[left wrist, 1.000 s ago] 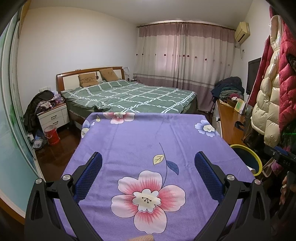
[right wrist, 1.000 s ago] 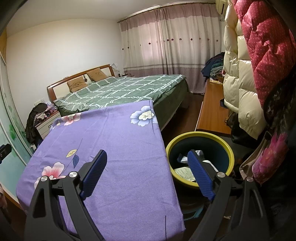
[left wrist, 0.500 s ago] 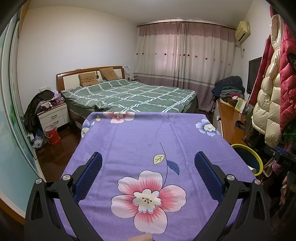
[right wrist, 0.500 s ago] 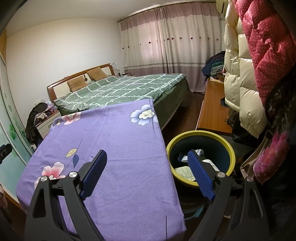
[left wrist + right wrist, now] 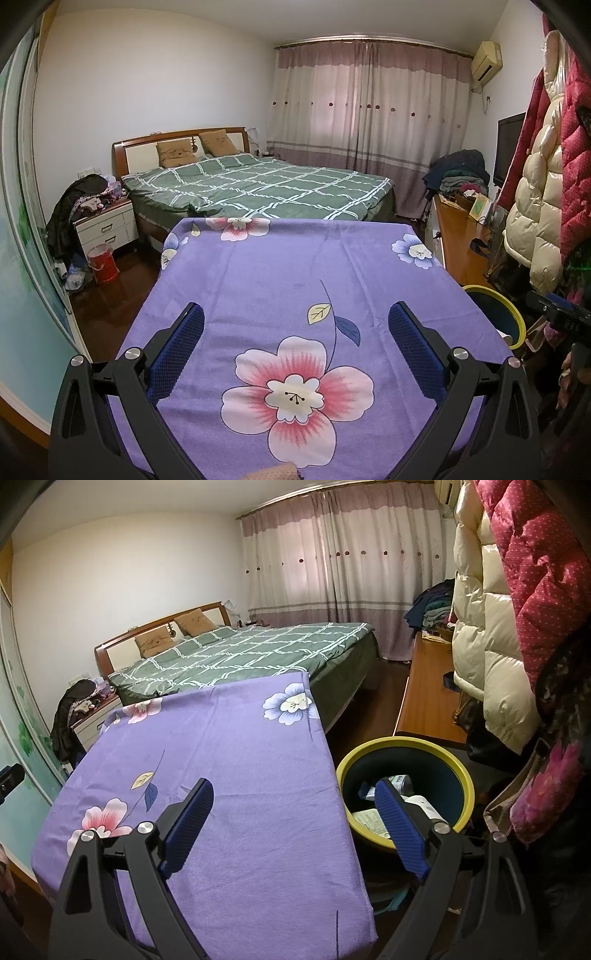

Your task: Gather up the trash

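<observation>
Two grippers counted, left gripper (image 5: 295,325) and right gripper (image 5: 293,799), one purple flowered table (image 5: 229,775), one yellow-rimmed bin (image 5: 461,775) beside the table, one green bed (image 5: 266,188) behind the table, two brown pillows (image 5: 175,153) on that bed.

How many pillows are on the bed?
2: both brown, leaning on the headboard side by side, the left pillow and the right pillow. None seems hidden.
</observation>
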`<state>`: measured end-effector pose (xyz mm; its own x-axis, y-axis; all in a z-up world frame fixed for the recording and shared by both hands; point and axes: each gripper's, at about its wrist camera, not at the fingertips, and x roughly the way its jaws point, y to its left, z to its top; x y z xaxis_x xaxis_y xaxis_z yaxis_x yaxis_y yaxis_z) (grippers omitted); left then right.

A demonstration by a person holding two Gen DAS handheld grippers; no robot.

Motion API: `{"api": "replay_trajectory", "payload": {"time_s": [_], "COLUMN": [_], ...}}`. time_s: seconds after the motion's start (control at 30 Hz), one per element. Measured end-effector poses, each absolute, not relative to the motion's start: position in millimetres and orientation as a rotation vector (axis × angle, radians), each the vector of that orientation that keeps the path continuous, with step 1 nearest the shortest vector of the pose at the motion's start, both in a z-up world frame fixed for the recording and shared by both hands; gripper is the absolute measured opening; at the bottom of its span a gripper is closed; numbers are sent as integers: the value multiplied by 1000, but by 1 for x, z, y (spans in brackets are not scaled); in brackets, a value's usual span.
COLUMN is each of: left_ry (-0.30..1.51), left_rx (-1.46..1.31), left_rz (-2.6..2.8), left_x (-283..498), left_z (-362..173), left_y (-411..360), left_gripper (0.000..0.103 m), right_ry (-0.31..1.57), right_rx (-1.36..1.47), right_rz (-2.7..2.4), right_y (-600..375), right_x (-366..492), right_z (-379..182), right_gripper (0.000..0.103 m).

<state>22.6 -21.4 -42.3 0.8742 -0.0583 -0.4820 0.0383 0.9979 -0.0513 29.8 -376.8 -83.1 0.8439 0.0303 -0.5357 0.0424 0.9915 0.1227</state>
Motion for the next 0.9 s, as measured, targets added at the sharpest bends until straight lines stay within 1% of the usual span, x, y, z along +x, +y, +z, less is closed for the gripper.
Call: {"api": "replay_trajectory", "payload": {"time_s": [0.4, 0.53, 0.9], "left_ry": [507, 510, 529], "left_rx": [-39, -40, -52], "left_rz": [-51, -51, -74], "left_x": [23, 23, 27], "left_z": [-44, -44, -51], "left_y": [-20, -20, -20], "left_gripper": [98, 98, 98], "right_ry": [569, 569, 575], "right_rx": [129, 129, 128], "right_rz": [-3, -3, -1], "right_y": [-375, -376, -375], "right_x": [30, 31, 33], "right_z": [-84, -84, -86], "right_gripper": [85, 88, 88]}}
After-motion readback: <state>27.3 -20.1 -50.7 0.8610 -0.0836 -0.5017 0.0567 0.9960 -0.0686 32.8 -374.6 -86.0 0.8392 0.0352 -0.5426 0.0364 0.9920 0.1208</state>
